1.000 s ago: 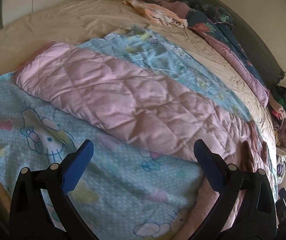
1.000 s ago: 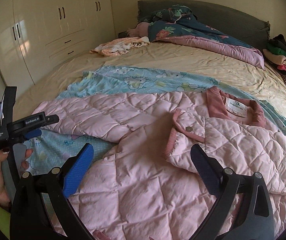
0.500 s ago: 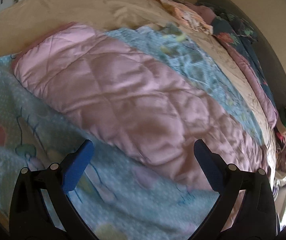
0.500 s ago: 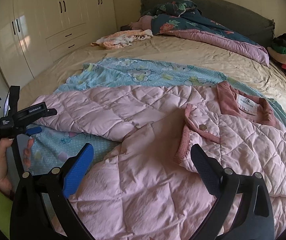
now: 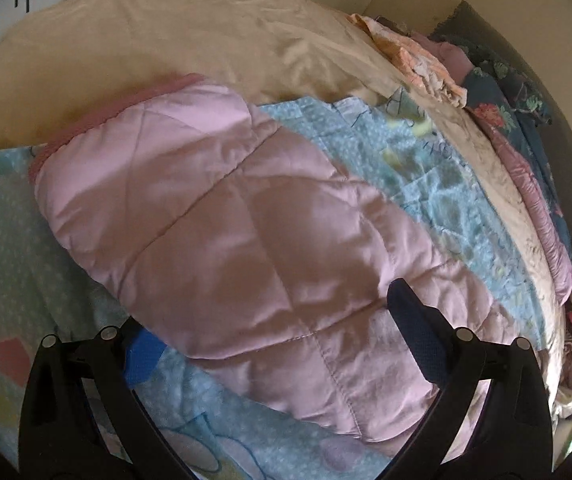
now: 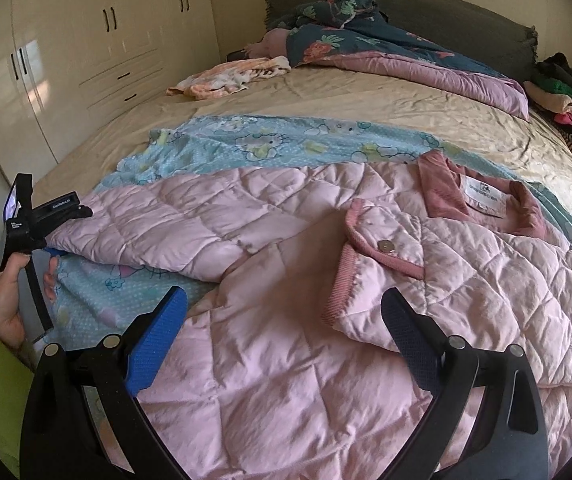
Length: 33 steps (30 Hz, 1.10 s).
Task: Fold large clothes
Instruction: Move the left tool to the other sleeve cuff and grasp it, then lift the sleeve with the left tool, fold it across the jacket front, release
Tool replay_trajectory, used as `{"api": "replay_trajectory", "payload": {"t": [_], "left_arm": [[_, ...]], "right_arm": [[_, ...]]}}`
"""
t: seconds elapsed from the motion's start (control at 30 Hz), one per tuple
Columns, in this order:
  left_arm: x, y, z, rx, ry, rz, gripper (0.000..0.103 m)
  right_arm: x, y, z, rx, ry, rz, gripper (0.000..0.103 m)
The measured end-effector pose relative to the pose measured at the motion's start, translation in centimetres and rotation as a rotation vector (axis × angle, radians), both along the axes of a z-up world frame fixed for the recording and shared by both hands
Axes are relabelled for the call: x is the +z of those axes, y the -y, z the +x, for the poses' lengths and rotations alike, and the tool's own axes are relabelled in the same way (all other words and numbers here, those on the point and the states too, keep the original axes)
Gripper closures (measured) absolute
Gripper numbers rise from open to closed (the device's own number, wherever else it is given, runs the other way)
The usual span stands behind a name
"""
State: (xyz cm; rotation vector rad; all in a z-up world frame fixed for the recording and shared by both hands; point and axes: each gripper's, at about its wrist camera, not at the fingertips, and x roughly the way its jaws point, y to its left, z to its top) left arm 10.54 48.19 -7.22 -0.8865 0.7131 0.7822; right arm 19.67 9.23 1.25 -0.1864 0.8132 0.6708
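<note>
A pink quilted jacket [image 6: 326,280] lies spread on a blue cartoon-print sheet [image 6: 270,144] on the bed. One front flap is folded over near the darker pink collar [image 6: 482,196]. Its left sleeve [image 5: 222,208] stretches out toward the bed's edge, ending in a darker ribbed cuff [image 5: 98,120]. My left gripper [image 5: 278,320] is open, its jaws straddling the sleeve, low over it; it also shows in the right wrist view [image 6: 50,220], held by a hand. My right gripper [image 6: 286,320] is open and empty above the jacket's body.
A beige bedsheet [image 6: 366,100] covers the bed. A dark floral duvet [image 6: 366,48] and an orange-white garment [image 6: 230,76] lie near the headboard. A pile of clothes [image 6: 566,96] sits at the far right. White wardrobes [image 6: 86,40] stand left.
My left gripper has moved forward and down along the sleeve toward its cuff end. My right gripper has shifted slightly closer over the jacket's body.
</note>
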Motion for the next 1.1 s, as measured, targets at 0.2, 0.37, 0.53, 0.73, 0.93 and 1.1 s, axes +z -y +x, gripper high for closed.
{"api": "replay_trajectory", "payload": {"t": [0.2,0.37,0.53,0.73,0.93,1.1], "left_arm": [[3.1,0.7,-0.3,-0.063,0.074,0.049,0.077],[7.0,3.2,-0.1,-0.13,0.138,0.118,0.084],[11.4,6.7,0.4,-0.202,0.197,0.198,0.086],[16.1,10.9,1.0,-0.277,0.25,0.272,0.086],[19.2,14.8,2.1,-0.346,0.282,0.325,0.086],[20.5,17.6,3.4,-0.412,0.291,0.345,0.087]], "right_arm": [[0.6,2.2,-0.2,-0.027,0.004,0.027,0.006],[1.6,4.6,-0.7,-0.066,0.0,0.076,0.006],[2.7,6.7,-1.2,-0.093,0.014,0.099,0.006],[3.9,10.7,-1.9,-0.169,0.032,0.14,0.006],[5.0,14.0,-2.6,-0.22,0.059,0.159,0.006],[5.8,16.7,-3.1,-0.254,0.074,0.192,0.006]]}}
